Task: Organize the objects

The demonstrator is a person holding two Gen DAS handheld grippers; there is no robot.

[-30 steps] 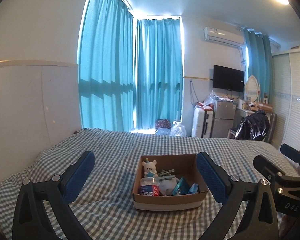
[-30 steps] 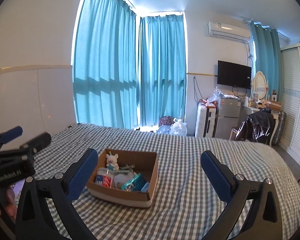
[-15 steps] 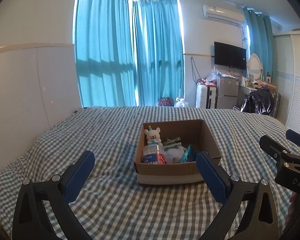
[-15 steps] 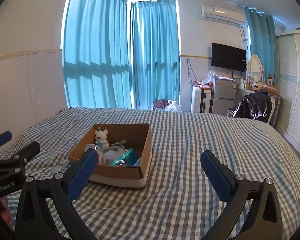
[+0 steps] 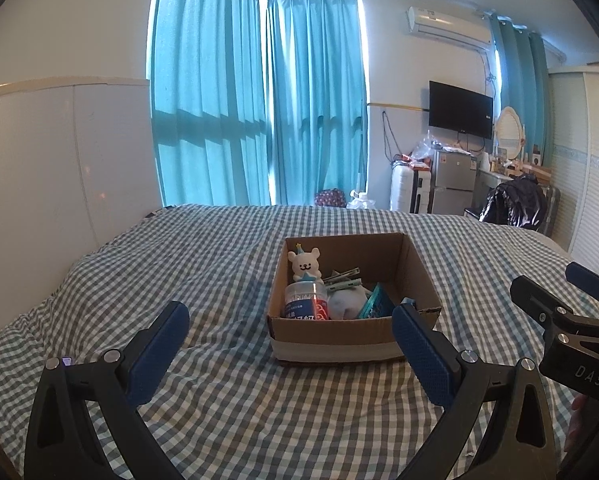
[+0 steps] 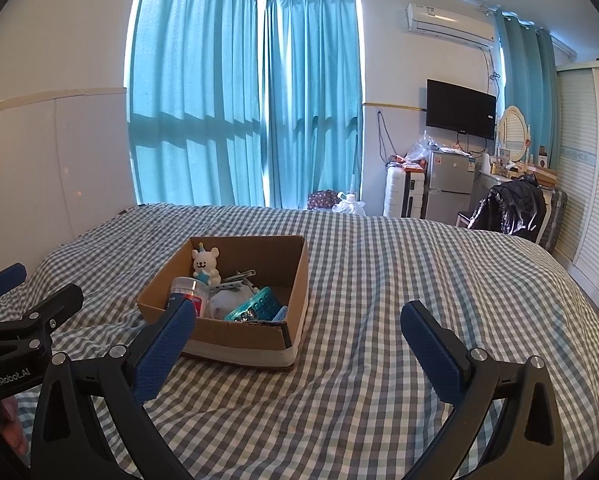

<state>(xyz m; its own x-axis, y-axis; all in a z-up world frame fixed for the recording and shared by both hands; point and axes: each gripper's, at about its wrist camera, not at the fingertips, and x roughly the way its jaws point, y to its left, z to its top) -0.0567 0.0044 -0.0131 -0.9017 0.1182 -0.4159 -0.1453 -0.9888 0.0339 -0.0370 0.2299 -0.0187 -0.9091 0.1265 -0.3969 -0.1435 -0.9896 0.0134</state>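
Observation:
An open cardboard box [image 5: 351, 340] sits on the checked bed. It also shows in the right wrist view [image 6: 243, 338]. Inside are a white bear figurine [image 5: 305, 266], a clear jar with a blue and red label [image 5: 305, 302], a grey soft item [image 5: 345, 304], a teal packet [image 5: 373, 306] and grey clips [image 5: 343, 278]. My left gripper [image 5: 289, 354] is open and empty, just short of the box's near wall. My right gripper [image 6: 299, 350] is open and empty, to the right of the box's front corner.
The bed [image 6: 399, 280] carries a grey-and-white checked sheet. A white headboard wall [image 5: 59, 160] is at the left. Teal curtains [image 5: 259, 120], a small fridge [image 6: 449, 184], a suitcase [image 6: 403, 194] and a chair with a black jacket [image 6: 511, 208] stand beyond the bed.
Both grippers have tipped down and moved closer to the box over the last second, so its contents show from higher up. Both jaws stay open and empty.

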